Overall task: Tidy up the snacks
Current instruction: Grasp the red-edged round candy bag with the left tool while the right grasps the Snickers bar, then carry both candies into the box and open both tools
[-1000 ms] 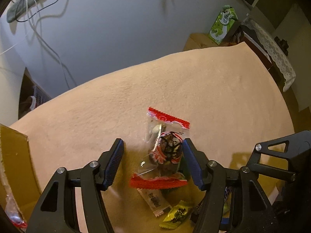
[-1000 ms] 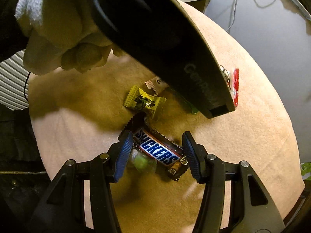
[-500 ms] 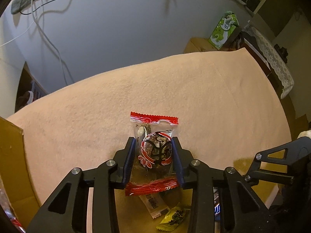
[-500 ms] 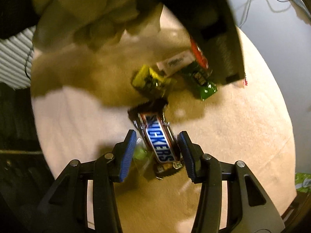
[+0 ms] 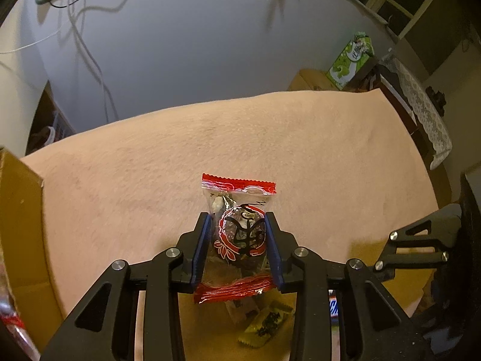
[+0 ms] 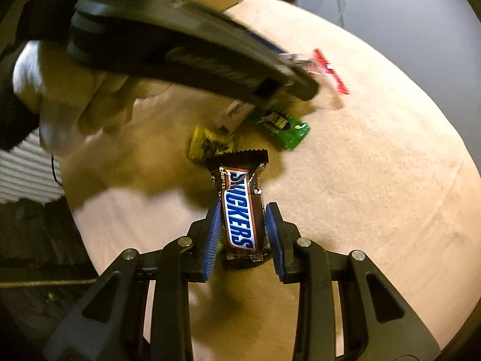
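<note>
Both tongs pinching a snack above the peach cloth.

The left gripper (image 5: pixel 237 240) clamps a clear packet (image 5: pixel 239 234) with red crimped ends and a dark round sweet inside; the right gripper (image 6: pixel 242 231) clamps a brown Snickers bar (image 6: pixel 240 207), blue lettering lengthwise; yellow (image 6: pixel 210 146) and green (image 6: pixel 284 124) sweets lie on the tablecloth (image 6: pixel 375 180) beyond.

Left wrist cam: close over bench (image 5: pixel 300 150), faces far wall. Right wrist cam: steep down-look, close, toward left hand-held gripper (image 6: pixel 296 85). Shared: yellow wrapper (image 5: pixel 266 326) (image 6: pixel 210 146) and Snickers bar (image 6: pixel 242 210), partly hidden in left view.
</note>
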Demonstrator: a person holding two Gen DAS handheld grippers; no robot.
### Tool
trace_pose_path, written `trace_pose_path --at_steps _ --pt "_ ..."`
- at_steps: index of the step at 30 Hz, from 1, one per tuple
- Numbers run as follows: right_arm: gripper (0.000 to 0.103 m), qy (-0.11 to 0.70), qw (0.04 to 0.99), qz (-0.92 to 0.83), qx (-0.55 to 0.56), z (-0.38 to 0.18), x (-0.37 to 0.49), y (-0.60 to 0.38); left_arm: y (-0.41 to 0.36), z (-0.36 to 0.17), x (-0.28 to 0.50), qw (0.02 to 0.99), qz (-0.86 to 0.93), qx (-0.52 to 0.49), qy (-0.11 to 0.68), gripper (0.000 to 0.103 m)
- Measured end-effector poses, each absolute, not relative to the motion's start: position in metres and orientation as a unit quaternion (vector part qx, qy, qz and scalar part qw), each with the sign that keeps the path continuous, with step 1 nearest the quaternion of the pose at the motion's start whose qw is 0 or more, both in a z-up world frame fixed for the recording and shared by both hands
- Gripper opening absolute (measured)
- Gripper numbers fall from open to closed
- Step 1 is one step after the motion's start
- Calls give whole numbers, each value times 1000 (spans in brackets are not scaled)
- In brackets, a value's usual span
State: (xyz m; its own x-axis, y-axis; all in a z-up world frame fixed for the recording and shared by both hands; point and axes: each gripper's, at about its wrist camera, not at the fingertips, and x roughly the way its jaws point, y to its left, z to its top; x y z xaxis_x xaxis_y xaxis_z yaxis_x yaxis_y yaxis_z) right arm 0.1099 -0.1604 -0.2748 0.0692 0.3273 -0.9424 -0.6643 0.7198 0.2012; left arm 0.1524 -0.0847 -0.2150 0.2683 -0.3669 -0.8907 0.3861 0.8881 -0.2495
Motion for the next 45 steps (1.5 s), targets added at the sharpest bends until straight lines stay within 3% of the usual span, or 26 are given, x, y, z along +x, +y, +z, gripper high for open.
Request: trace_pose_path --at_steps 23,45 --pt "31 539 783 299 -88 -212 99 -201 -26 -143 109 848 -187 -47 494 33" --pt "31 497 786 341 -135 -175 163 -56 99 -125 89 879 -55 -86 467 33"
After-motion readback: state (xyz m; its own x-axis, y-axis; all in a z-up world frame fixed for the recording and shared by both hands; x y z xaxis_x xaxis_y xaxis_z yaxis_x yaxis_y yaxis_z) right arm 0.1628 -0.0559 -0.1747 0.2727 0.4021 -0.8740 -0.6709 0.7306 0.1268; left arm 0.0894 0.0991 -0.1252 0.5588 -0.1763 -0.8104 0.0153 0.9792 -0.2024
